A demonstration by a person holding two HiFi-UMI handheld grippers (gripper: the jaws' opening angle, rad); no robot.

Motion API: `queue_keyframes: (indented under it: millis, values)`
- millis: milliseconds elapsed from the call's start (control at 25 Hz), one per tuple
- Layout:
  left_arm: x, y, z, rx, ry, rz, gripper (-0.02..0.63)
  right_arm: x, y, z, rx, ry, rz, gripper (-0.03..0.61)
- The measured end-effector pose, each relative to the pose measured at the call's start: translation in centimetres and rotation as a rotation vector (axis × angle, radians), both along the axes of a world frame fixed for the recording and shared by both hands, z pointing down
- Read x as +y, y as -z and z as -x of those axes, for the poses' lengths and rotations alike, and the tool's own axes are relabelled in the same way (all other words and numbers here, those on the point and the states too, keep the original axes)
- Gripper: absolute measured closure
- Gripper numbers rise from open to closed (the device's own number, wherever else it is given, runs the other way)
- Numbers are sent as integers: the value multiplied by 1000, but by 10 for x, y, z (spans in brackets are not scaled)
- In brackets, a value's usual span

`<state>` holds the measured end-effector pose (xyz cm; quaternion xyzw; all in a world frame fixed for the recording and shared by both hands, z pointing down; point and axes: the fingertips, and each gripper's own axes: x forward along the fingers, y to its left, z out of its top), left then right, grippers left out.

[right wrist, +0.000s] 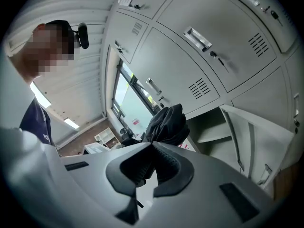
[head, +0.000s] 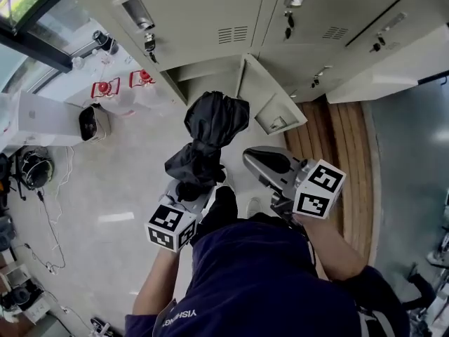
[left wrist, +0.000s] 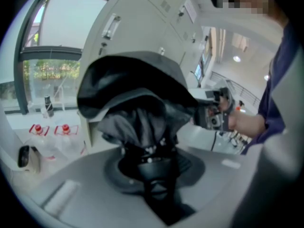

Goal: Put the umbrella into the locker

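Clamping the umbrella (head: 212,125) by its near end, the left gripper (head: 189,189) leaves the bunched fabric projecting beyond its jaws. The right gripper (head: 250,159), alongside, is closed and empty.

Umbrella look: black folding umbrella (head: 210,135), collapsed, with its cloth loose and bunched in crumpled folds.
Umbrella pose: cloth end points towards the open locker (head: 202,72), and the handle end points back towards the person.
Umbrella hold: the lower end is clamped between the jaws of the left gripper (head: 188,188), and the umbrella is carried in the air.
Umbrella place: just in front of the open locker, outside its mouth.
Locker look: pale grey metal compartment, low in a bank of shut doors of the same kind.
Locker state: its door (head: 268,90) is swung wide, standing to the right of the opening in the head view.
Locker inside: a bare shelf (right wrist: 214,133) crosses the compartment.
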<state>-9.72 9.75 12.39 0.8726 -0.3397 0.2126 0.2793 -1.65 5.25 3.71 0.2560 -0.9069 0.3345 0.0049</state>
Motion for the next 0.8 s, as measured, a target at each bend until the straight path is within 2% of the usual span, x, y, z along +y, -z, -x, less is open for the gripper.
queue_keyframes:
  millis: [200, 400, 600, 800]
  values:
    - [-44, -32, 20, 8, -25, 38, 505, -46, -25, 20, 28, -35, 15, 571]
    - [-67, -61, 20, 5, -54, 76, 505, -68, -53, 26, 51, -79, 68, 571]
    - [-83, -100, 13, 2, -54, 109, 505, -87, -84, 29, 74, -72, 82, 571]
    - [-101, -151, 7, -2, -8, 119, 505, -98, -127, 36, 109, -29, 46, 571]
